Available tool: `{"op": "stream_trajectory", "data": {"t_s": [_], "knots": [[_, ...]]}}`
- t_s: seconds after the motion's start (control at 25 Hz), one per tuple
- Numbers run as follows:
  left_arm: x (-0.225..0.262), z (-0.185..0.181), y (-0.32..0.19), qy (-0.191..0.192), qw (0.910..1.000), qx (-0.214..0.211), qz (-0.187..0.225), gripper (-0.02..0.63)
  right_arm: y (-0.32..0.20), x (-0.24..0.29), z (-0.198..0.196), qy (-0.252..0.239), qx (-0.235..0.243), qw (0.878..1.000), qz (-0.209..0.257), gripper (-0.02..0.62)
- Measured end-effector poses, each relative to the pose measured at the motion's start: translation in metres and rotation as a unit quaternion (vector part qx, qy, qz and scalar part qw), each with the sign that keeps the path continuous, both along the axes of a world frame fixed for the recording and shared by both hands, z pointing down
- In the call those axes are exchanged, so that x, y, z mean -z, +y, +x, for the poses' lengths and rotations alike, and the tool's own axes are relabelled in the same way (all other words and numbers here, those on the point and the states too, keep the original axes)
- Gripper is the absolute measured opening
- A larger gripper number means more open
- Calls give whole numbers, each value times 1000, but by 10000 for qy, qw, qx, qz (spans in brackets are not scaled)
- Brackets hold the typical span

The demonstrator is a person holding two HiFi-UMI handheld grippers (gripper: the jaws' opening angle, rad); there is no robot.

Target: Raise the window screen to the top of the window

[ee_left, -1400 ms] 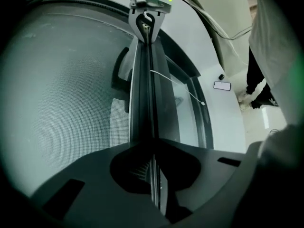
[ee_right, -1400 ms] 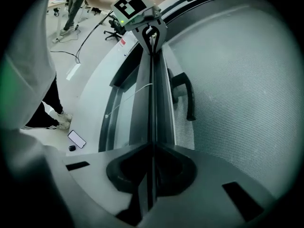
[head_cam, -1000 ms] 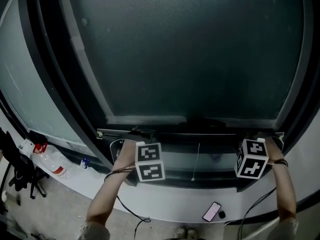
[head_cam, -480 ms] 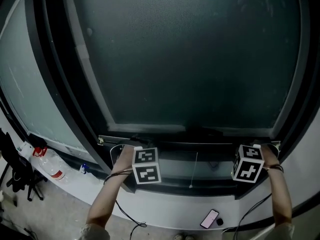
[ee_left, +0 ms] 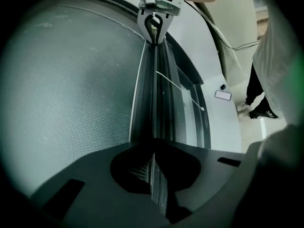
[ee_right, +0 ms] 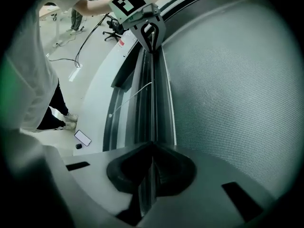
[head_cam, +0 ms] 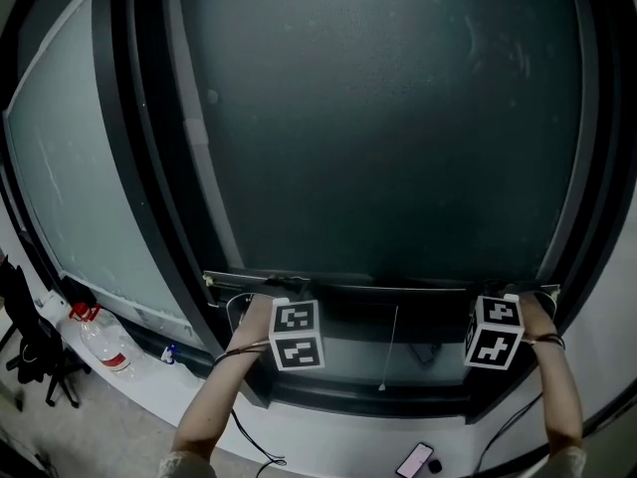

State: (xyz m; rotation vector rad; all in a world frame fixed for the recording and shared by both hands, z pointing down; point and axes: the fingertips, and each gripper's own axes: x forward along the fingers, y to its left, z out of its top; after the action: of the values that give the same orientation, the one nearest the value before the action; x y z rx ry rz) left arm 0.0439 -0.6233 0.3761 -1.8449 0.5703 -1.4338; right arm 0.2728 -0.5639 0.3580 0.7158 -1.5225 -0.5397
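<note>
Pale floor (head_cam: 119, 406) with a phone (head_cam: 415, 459) lies below the dark window (head_cam: 129, 167). The window screen (head_cam: 378, 137) has its bottom rail (head_cam: 388, 287) low, near the foot of the window. The left hand-held gripper (ee_left: 153, 146) and the right hand-held gripper (ee_right: 152, 148) are each clenched on this rail. I judge that the lift is only beginning. Next, both must push the rail upward evenly and keep it level.

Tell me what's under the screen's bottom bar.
Under the bottom bar a thin pull cord hangs in front of the dark window frame; lower down lies a phone. The left tool and right tool clamp the bar's ends, covering what is under them.
</note>
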Motion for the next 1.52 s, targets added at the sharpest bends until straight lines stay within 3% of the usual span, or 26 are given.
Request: {"op": "stream_trajectory", "data": {"t_s": [0.28,0.48,0.6,0.72,0.84,1.0,1.28,1.52], "knots": [[102,-5,-24,509,9915,-36,1196,20,-23,97,-2,-36,-50,9913,1311,18],[216,-4,-25,1059,9735,-292,2003,20,-27,206,-3,40,2,9776,2105,18],[270,-5,-26,1053,9643,-239,2416,20,-28,260,-4,312,-5,9687,2464,18],[316,-8,-31,771,9534,-60,2918,20,-28,305,-5,479,-36,9607,2733,18],[367,-10,-31,517,9375,105,3440,17,-26,355,-8,650,23,9433,3254,18],[436,-10,-31,628,9196,296,3867,17,-26,423,-6,795,24,9118,4029,18],[518,-11,-32,647,8940,439,4413,17,-26,504,-11,842,-80,8814,4648,18],[557,-11,-31,656,8599,631,5022,18,-26,542,-11,1031,-134,8551,5079,18]]}}
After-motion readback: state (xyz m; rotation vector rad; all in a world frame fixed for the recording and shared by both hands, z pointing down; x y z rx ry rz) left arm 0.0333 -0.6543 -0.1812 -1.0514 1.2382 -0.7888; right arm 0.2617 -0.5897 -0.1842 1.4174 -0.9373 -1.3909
